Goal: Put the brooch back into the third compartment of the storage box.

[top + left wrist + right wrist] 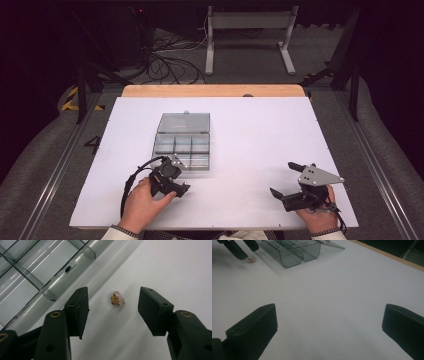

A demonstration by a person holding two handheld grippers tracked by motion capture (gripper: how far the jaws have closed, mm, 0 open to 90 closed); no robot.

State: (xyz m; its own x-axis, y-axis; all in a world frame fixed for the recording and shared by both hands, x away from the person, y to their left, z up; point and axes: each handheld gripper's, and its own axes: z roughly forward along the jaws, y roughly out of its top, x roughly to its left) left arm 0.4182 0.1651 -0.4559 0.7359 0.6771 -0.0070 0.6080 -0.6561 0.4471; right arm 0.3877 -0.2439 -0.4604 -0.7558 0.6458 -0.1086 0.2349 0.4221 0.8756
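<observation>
Two spread jaws of the left gripper [113,312] hung over a small jewelled trinket [117,298] lying between them, beside the clear compartment box [37,270]; the right gripper [329,332] gaped wide over bare tabletop [342,290].

Compartment box [182,142] left of centre on table [260,150], small trinket [117,298] just beside its near edge

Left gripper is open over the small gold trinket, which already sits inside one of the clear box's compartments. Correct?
Not quite. The left gripper is open over the trinket, but the trinket lies on the white table beside the clear box, not inside it, as the left gripper view shows.
</observation>
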